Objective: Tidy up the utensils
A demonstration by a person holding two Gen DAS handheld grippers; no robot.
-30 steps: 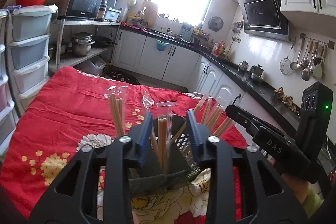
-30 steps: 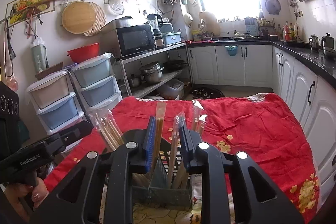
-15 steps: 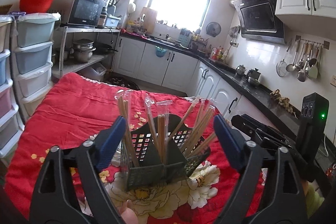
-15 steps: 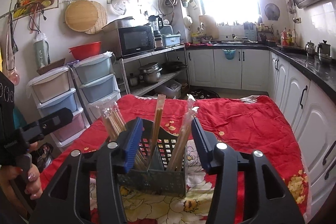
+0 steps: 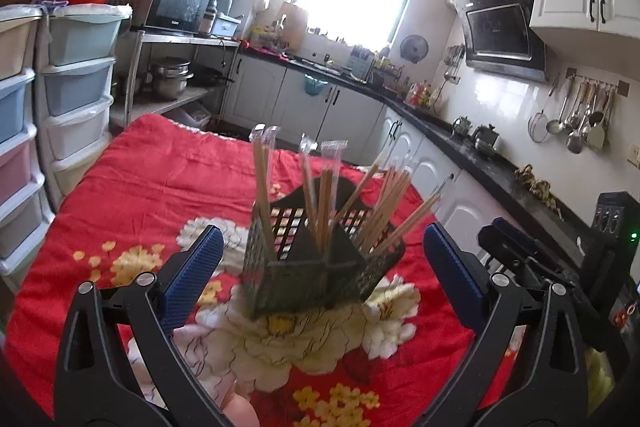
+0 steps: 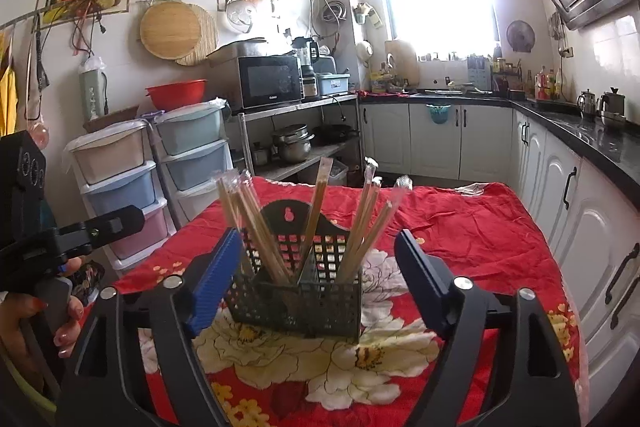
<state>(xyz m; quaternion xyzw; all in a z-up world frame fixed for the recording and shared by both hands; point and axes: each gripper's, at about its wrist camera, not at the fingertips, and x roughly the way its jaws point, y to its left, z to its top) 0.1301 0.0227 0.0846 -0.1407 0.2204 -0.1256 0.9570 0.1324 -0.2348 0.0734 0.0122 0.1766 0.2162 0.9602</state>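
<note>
Both hand-held grippers withdrew from wrapped chopsticks, jaws opening wide, empty; holder filled; next, judged: clear away

Splayed chopsticks crowd the holder; cloth around lies free.

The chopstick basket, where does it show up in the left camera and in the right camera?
Left wrist view: basket at lower centre, on the red cloth.
Right wrist view: basket at lower centre, on the same cloth.
Shared landmark: the microwave on the shelf behind.
</note>
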